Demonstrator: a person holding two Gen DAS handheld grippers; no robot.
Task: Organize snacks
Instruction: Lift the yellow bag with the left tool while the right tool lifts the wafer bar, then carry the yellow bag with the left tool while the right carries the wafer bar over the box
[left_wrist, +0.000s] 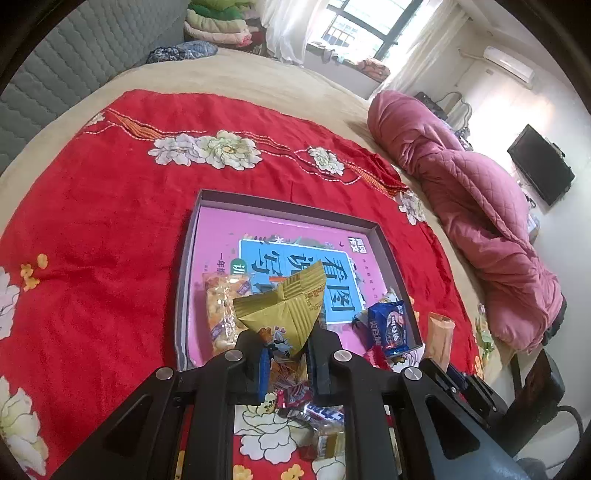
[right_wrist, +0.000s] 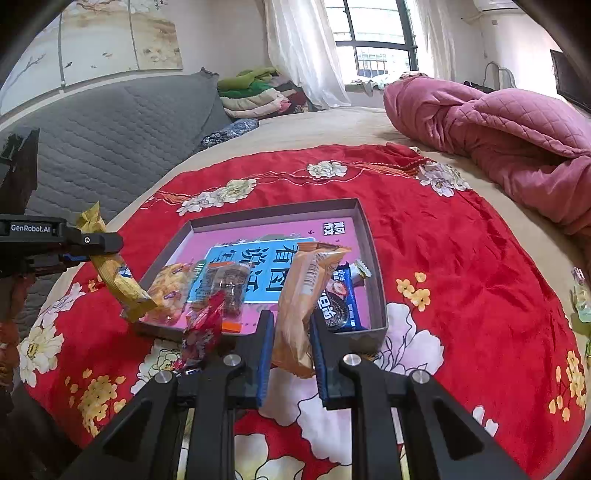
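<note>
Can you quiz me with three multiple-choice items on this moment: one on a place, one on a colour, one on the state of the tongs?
1. Where does the blue cookie pack lie?
A. In the box's right near corner
B. On the pink quilt
C. Outside the box on the red cloth

2. What colour is the packet in the left tongs?
A. Green
B. Yellow-gold
C. White

3. How are the right tongs?
A. Wide open, holding nothing
B. Shut on the orange packet
C. Shut on a red candy

Answers: 1 A, it lies against the box walls there. 2 B, the yellow-gold packet sticks up between the pads. 3 B, both pads press the orange packet.
</note>
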